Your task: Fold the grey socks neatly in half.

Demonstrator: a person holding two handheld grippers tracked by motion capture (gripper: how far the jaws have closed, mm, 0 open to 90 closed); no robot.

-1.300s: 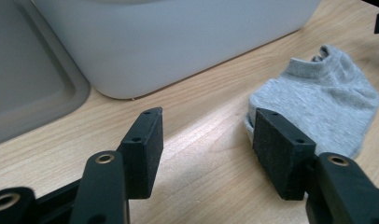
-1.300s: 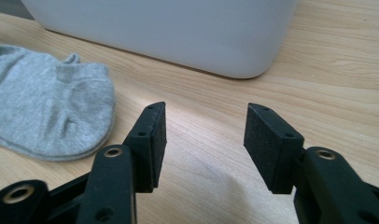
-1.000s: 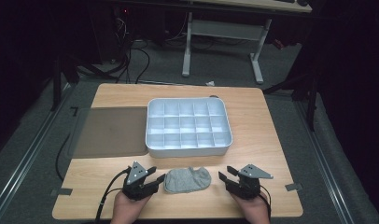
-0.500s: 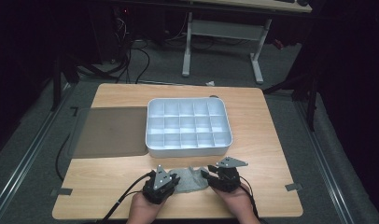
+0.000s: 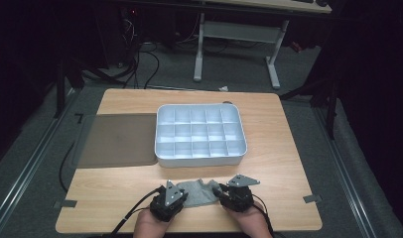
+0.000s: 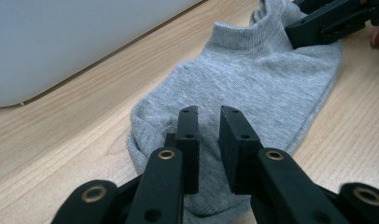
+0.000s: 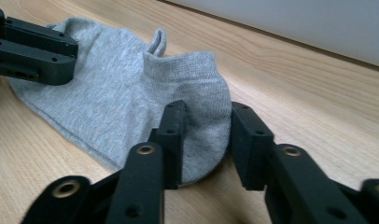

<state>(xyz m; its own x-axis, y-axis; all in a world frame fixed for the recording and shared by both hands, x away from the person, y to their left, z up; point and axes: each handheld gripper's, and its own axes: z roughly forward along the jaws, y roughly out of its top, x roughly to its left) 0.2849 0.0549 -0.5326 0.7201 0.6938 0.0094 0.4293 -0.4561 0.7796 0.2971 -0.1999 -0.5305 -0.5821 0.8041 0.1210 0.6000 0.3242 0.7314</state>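
Note:
A grey ankle sock [image 5: 198, 192] lies flat near the table's front edge, just in front of the white tray. My left gripper [image 5: 183, 195] is at its left end. In the left gripper view the jaws [image 6: 208, 112] stand a little apart over the toe of the sock [image 6: 253, 79], so it is open. My right gripper [image 5: 218, 191] is at the other end. Its jaws [image 7: 208, 109] are open on either side of the rounded heel of the sock [image 7: 117, 93], below the cuff. Each gripper view also shows the other gripper's jaws on the sock's far end.
A white tray [image 5: 200, 159] divided into several empty compartments stands mid-table, close behind the sock. A dark flat mat [image 5: 117, 141] lies to its left. The table's front edge runs just under the person's hands. Desk legs and cables stand on the floor beyond.
Both grippers moved inward from either side of the sock and now sit at its two ends. The sock looks slightly bunched between them.

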